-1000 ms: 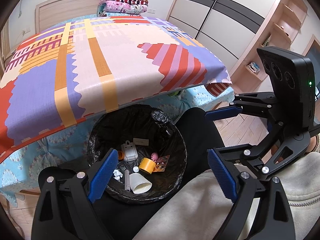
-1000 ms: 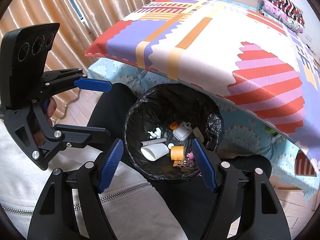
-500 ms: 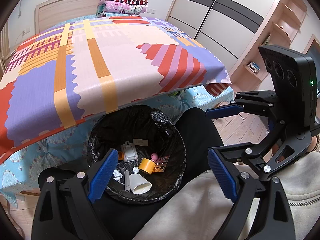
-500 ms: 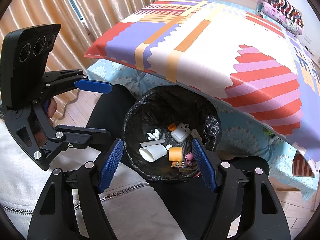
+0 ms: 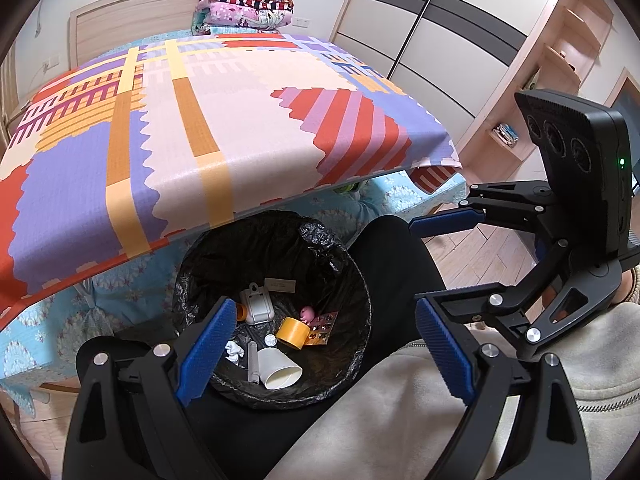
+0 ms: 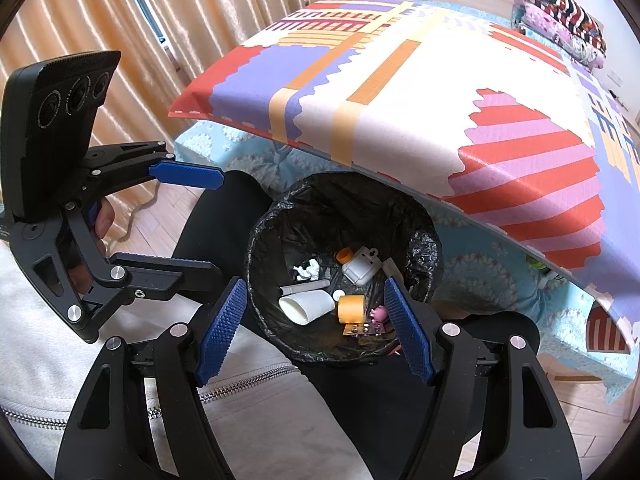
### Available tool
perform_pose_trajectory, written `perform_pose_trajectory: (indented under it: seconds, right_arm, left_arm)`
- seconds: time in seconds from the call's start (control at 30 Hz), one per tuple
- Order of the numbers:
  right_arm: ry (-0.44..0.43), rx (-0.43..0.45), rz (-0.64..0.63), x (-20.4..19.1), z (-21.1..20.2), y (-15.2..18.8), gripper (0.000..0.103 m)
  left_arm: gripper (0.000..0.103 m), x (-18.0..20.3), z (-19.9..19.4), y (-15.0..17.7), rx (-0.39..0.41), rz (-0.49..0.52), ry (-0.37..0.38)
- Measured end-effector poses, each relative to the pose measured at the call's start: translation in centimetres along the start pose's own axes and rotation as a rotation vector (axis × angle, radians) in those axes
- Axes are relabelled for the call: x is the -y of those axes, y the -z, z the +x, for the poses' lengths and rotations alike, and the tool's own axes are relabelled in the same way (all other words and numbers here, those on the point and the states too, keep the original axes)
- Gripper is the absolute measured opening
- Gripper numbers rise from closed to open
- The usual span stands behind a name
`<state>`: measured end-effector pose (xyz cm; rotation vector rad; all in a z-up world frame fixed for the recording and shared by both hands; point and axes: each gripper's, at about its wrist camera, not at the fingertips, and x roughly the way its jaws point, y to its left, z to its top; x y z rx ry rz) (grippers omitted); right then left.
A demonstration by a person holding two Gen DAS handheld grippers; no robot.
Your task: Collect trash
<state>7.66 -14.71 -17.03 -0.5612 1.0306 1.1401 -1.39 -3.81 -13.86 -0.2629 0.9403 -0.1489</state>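
Observation:
A round bin lined with a black bag [image 5: 352, 276] [image 6: 424, 236] stands on the floor between a seated person's legs, at the bed's edge. Inside lie a white paper cup [image 5: 280, 368] [image 6: 306, 306], a yellow tape roll [image 5: 294, 334] [image 6: 351, 309], a white plastic bottle [image 5: 258, 304] [image 6: 360, 266], a crumpled tissue [image 6: 307, 269], a small pink toy [image 6: 378, 314] and a blister card [image 5: 322, 326]. My left gripper [image 5: 324, 354] hangs open above the bin, nothing between its blue pads. My right gripper [image 6: 316, 330] is likewise open and empty over the bin. Each gripper shows in the other's view.
A bed with a colourful patterned mat [image 5: 224, 128] overhangs the bin's far side. Folded blankets [image 5: 244, 4] lie at its head. Wardrobe doors [image 5: 432, 40] and shelves [image 5: 560, 48] stand to the right, curtains [image 6: 120, 40] to the left. The person's pale jacket [image 5: 400, 420] fills the foreground.

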Motion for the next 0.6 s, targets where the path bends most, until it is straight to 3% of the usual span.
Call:
perform_pose_trajectory:
  seconds: [0.6]
  right_arm:
    - [-0.002, 0.002, 0.0, -0.03, -0.06, 0.02, 0.071]
  left_arm:
    - [0.088, -0.09, 0.05, 0.09, -0.001, -0.002, 0.004]
